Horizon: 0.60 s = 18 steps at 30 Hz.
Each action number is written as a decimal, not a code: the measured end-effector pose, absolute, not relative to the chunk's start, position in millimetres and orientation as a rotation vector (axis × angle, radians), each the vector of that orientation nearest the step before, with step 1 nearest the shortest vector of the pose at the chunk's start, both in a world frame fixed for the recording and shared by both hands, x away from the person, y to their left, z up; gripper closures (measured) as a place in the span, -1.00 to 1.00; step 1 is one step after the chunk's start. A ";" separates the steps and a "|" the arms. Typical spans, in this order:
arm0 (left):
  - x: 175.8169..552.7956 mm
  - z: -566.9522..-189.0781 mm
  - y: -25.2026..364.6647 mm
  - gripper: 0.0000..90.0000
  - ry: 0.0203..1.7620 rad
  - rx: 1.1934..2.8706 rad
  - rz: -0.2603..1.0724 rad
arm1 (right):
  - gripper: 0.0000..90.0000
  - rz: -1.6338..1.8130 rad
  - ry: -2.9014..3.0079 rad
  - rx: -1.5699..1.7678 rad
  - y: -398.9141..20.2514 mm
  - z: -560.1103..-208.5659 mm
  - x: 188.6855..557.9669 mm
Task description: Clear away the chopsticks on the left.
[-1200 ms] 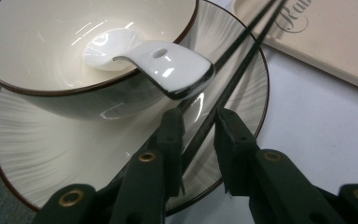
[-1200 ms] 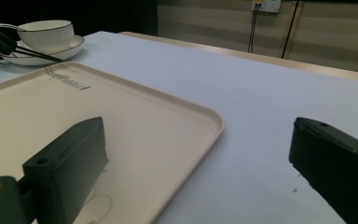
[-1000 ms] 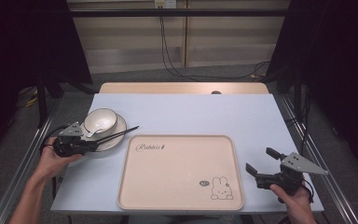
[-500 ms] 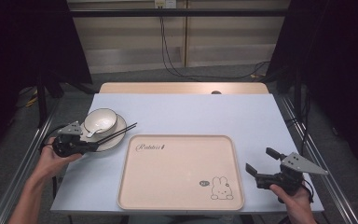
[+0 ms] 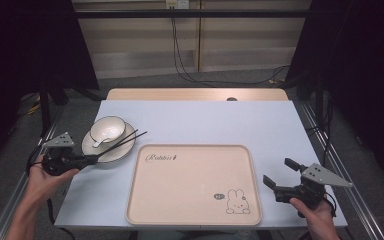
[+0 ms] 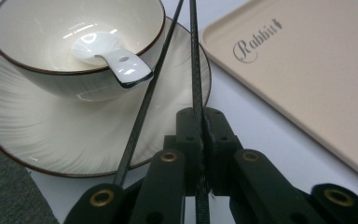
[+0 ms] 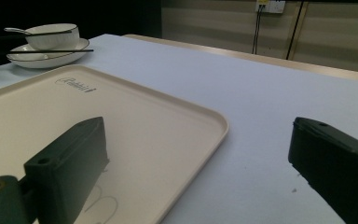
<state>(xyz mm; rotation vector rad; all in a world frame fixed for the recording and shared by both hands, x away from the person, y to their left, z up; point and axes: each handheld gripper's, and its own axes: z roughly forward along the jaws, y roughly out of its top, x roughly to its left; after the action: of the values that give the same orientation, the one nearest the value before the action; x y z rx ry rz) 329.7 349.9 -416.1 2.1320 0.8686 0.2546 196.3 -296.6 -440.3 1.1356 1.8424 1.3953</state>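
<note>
In left gripper view: left gripper (image 6: 199, 135) clamps one chopstick (image 6: 195, 60), second lies loose | right gripper (image 5: 280, 175) released | 2 chopsticks, 1 bowl (image 5: 108, 129)

A table (image 5: 260, 125) with a pale blue-grey top stands in the middle of a dim room, its far edge backed by a strip of light wood (image 5: 195, 94). Behind it runs a beige panelled wall (image 5: 240, 47), lit more brightly than the rest. A wall socket (image 5: 176, 4) sits high on it, and black cables (image 5: 180, 55) hang down to the grey floor (image 5: 190, 82). Dark curtains (image 5: 25, 45) close in both sides. Metal rails (image 5: 347, 175) line the table's left and right edges.
</note>
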 end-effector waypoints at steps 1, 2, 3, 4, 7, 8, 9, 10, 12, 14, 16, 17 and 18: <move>326.6 -414.8 351.1 0.91 0.872 2.108 0.255 | -0.91 1.395 1.839 1.136 -296.2 -440.4 196.4; 323.7 -413.7 352.3 0.91 0.879 2.078 0.251 | -0.91 1.397 1.840 1.136 -296.1 -440.4 196.5; 323.7 -413.7 352.3 0.91 0.879 2.078 0.251 | -0.91 1.397 1.840 1.136 -296.1 -440.4 196.5; 318.1 -411.5 352.4 0.91 0.899 2.039 0.267 | -0.91 1.396 1.842 1.134 -296.3 -440.5 196.9; 313.3 -409.1 350.4 0.91 0.912 2.045 0.277 | -0.91 1.394 1.845 1.130 -296.6 -440.5 197.3; 308.3 -407.2 347.4 0.91 0.923 2.031 0.259 | -0.91 1.396 1.844 1.135 -296.1 -440.5 197.3; 308.3 -407.2 347.4 0.91 0.923 2.031 0.259 | -0.91 1.395 1.846 1.131 -296.3 -440.5 197.3; 303.0 -405.3 344.3 0.91 0.930 2.013 0.252 | -0.91 1.396 1.847 1.130 -296.1 -440.5 197.2; 297.3 -404.3 340.5 0.91 0.937 1.991 0.239 | -0.91 1.398 1.844 1.134 -295.6 -440.4 197.2; 292.5 -404.9 336.5 0.91 0.940 1.988 0.231 | -0.91 1.399 1.844 1.130 -295.8 -440.3 197.0; 286.7 -405.4 331.4 0.91 0.953 1.989 0.233 | -0.91 1.404 1.843 1.131 -295.3 -440.2 196.6; 286.7 -405.4 331.4 0.91 0.953 1.989 0.233 | -0.91 1.404 1.842 1.133 -295.1 -440.2 196.5; 281.0 -405.7 325.8 0.91 0.971 1.975 0.226 | -0.91 1.406 1.844 1.132 -295.0 -440.1 196.5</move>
<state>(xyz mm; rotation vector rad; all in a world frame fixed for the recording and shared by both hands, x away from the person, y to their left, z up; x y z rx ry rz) 281.0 325.8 -405.7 1.9755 0.9708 0.2262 196.5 -295.0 -440.1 1.1315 1.8439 1.4063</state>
